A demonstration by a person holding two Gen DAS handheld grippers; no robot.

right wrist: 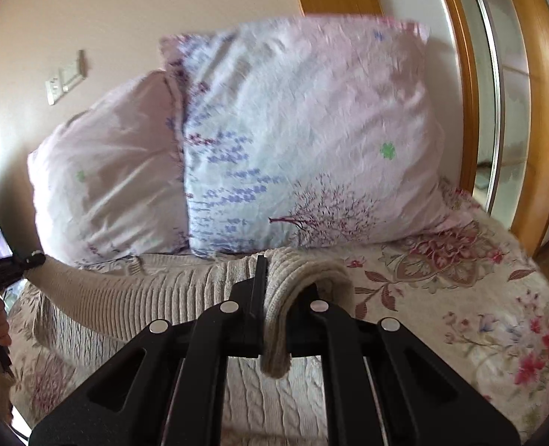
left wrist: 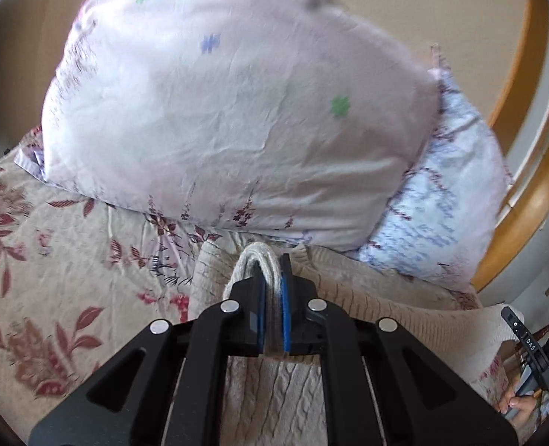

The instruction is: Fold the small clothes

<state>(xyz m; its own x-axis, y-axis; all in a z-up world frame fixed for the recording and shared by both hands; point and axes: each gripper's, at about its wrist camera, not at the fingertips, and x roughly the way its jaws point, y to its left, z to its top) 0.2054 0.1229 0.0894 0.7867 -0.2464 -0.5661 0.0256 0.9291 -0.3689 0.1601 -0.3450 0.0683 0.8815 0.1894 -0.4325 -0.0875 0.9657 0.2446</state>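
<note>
A cream cable-knit sweater (left wrist: 367, 308) lies on a floral bedspread, below two pillows. My left gripper (left wrist: 272, 282) is shut on a folded edge of the sweater (left wrist: 259, 260), which loops up between the blue pads. My right gripper (right wrist: 274, 290) is shut on another edge of the sweater (right wrist: 304, 278), which drapes over the right finger. The ribbed hem (right wrist: 99, 297) stretches from the right gripper leftward to the other gripper (right wrist: 25, 262). The rest of the knit (right wrist: 267, 390) lies flat under the gripper.
Two large pale floral pillows (left wrist: 215, 111) (right wrist: 311, 148) lean against the wall just beyond the sweater. The floral bedspread (left wrist: 51, 278) (right wrist: 460, 297) spreads to both sides. A wooden frame with a mirror (right wrist: 505, 93) stands at the right. A wall switch (right wrist: 64, 81) is at the left.
</note>
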